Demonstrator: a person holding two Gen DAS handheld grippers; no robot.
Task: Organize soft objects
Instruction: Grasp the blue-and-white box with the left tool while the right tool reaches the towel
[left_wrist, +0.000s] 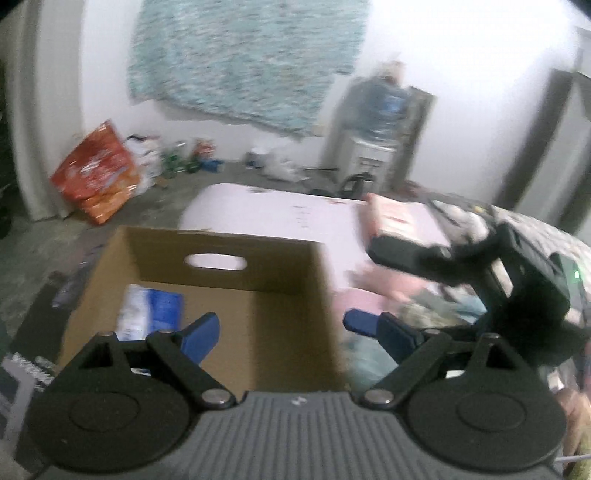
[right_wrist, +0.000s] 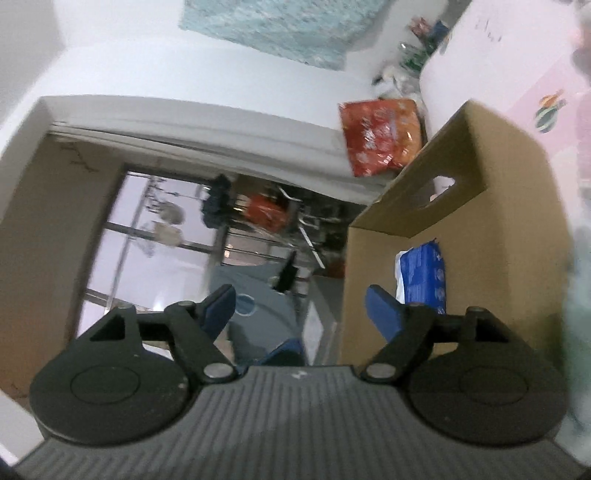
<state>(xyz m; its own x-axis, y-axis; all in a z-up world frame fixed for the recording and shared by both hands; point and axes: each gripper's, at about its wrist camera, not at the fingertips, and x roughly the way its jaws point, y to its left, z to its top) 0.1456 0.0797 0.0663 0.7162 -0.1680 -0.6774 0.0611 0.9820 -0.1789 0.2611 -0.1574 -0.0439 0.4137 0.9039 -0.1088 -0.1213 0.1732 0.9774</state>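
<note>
Both tongs, left (left_wrist: 281, 322) and right (right_wrist: 301, 303), gape empty; one cardboard box (left_wrist: 258, 266) holds one blue packet (left_wrist: 153, 312).

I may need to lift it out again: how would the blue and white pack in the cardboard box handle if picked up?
The blue and white pack looks film-wrapped and wrinkled, so probably soft, squashy, a bit slippery. Likely light for its size.

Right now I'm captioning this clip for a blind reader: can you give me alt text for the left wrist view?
An open left gripper, holding nothing, hovers over an open cardboard box with a blue and white pack inside. The right gripper reaches in from the right over a pale pink bed; the picture is blurred.
</note>
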